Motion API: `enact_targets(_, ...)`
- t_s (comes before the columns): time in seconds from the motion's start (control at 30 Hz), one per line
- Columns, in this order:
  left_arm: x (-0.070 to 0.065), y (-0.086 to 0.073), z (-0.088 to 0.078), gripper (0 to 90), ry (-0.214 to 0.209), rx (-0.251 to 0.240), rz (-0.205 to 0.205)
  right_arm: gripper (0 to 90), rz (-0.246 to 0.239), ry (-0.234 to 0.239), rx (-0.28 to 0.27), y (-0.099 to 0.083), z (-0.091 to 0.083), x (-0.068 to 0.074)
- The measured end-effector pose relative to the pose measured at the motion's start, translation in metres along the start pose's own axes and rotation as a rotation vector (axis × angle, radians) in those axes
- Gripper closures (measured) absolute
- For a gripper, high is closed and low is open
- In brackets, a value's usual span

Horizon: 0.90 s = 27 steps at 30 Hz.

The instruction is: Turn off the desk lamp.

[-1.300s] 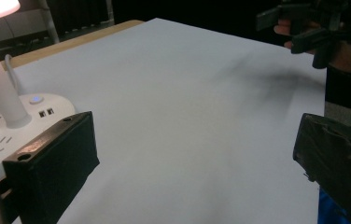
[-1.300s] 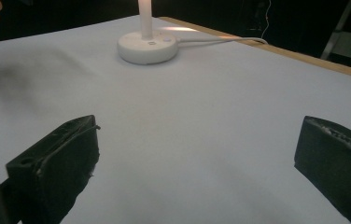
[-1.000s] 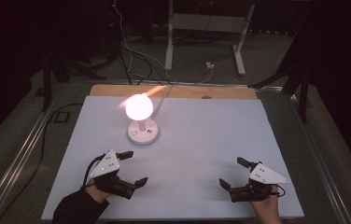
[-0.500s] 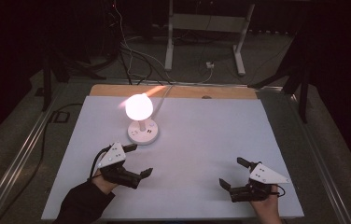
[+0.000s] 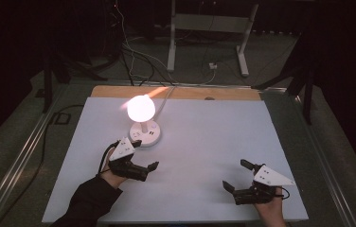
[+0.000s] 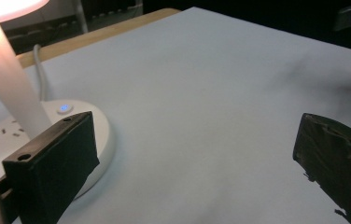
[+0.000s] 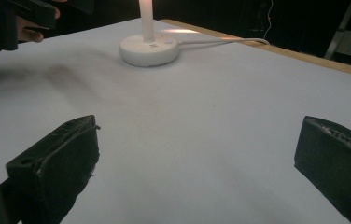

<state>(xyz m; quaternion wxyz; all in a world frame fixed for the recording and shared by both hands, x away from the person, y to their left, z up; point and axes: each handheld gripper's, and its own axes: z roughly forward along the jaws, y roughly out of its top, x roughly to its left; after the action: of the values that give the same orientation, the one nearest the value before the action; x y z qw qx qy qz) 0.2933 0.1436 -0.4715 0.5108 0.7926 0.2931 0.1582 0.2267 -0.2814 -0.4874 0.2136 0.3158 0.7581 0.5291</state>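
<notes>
Two grippers sit low over a pale, matte tabletop (image 5: 204,142) — a flat white sheet with a bare wooden strip along its far edge. The left gripper (image 5: 144,166), in the lower left of the high view, has its blocky black jaws spread wide and grips nothing; one jaw sits just beside the lamp's base in the left gripper view. The right gripper (image 5: 233,176), at lower right, is likewise wide apart and empty, its jaw pads rough and worn. A lit lamp (image 5: 141,109) stands left of centre in the high view: a glowing round globe on a slim white stem, rising from a smooth round base (image 7: 149,48) with a small blue light (image 6: 63,108). A white cord (image 7: 225,41) runs from the base toward the far edge. Beyond the tabletop, dark floor holds loose cables (image 5: 129,47) and a metal stand (image 5: 209,28).
</notes>
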Motion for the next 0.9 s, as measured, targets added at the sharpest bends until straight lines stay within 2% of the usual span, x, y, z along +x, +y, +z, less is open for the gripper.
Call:
enact_targets(0.1,0.005,0.001,0.005,0.5,0.028,0.014,-0.028,0.0,0.005,0.003,0.001,0.000,0.000,0.000)
enact_targets(0.23,0.009,0.001,0.012,0.5,0.058,0.017,-0.021,0.0,0.006,0.004,0.001,0.000,0.000,0.000)
enact_targets(0.3,0.011,0.001,0.015,0.5,0.064,0.019,-0.036,0.0,0.004,0.005,0.003,0.000,0.000,0.000)
enact_targets(0.33,0.013,0.001,0.016,0.5,0.052,0.021,-0.051,0.0,0.003,0.005,0.002,0.000,0.000,0.000)
enact_targets(0.43,0.017,0.001,0.022,0.6,0.044,0.049,-0.074,0.0,0.008,0.009,0.003,0.000,0.000,0.000)
enact_targets(0.5,0.020,0.002,0.026,0.6,0.069,0.072,-0.078,0.0,0.003,0.009,0.002,0.000,0.000,0.000)
enact_targets(0.57,0.024,0.003,0.029,0.6,0.063,0.084,-0.096,0.0,0.004,0.009,0.002,0.000,0.000,0.000)
enact_targets(0.67,0.027,0.004,0.034,0.6,0.069,0.099,-0.093,0.0,0.006,0.012,0.003,-0.001,0.000,0.000)
enact_targets(0.73,0.029,0.004,0.036,0.9,0.089,0.100,-0.093,0.0,0.006,0.012,0.002,0.000,0.000,0.000)
enact_targets(0.9,0.034,0.005,0.042,12.5,0.113,0.129,-0.100,0.0,0.010,0.018,0.000,-0.001,0.000,0.000)
